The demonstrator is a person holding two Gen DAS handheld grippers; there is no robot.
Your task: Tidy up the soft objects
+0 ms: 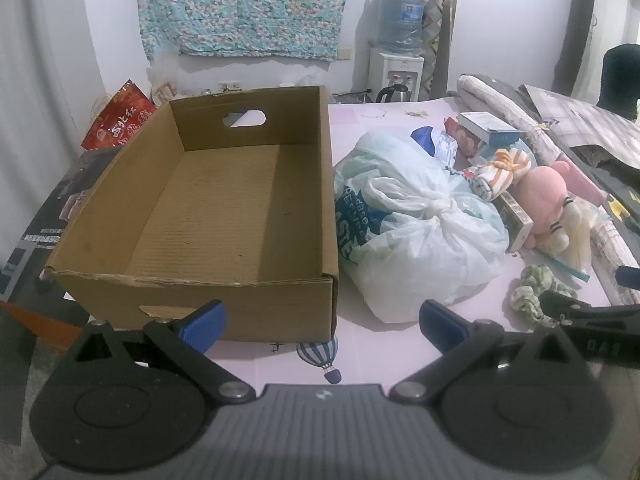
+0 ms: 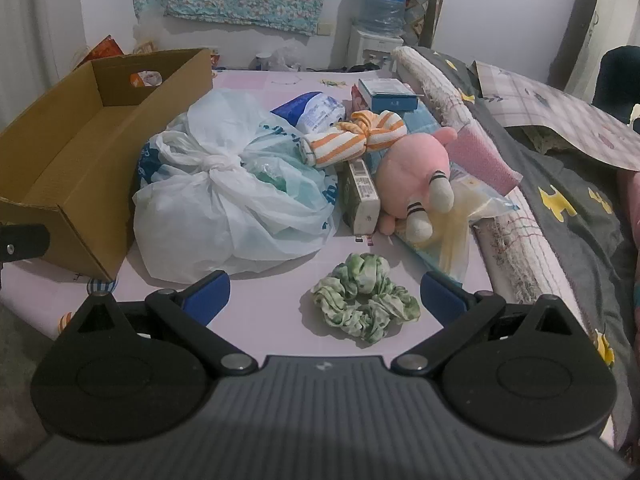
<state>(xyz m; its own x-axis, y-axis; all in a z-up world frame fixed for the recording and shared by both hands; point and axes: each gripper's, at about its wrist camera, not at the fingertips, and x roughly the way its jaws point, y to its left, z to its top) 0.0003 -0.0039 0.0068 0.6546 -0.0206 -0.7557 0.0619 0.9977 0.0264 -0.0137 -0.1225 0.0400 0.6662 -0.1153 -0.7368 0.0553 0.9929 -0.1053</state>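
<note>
An empty cardboard box (image 1: 224, 216) (image 2: 60, 152) stands on the pink sheet at the left. To its right lies a knotted white plastic bag (image 1: 416, 228) (image 2: 228, 196). Beyond it are an orange-striped knotted cloth (image 1: 502, 172) (image 2: 352, 140), a pink plush toy (image 1: 544, 200) (image 2: 412, 172) and, nearest, a green-white scrunchie (image 1: 532, 292) (image 2: 366, 300). My left gripper (image 1: 322, 320) is open, low before the box's front right corner, holding nothing. My right gripper (image 2: 324, 296) is open, with the scrunchie lying between its blue fingertips, not touched.
Small cartons (image 2: 360, 196) (image 2: 388, 94), a blue-white packet (image 2: 316, 110) and a clear pouch (image 2: 464, 220) lie among the soft things. Rolled bedding (image 2: 520, 248) and a grey quilt (image 2: 576, 208) line the right. A red bag (image 1: 120, 120) and a water dispenser (image 1: 396, 68) stand behind.
</note>
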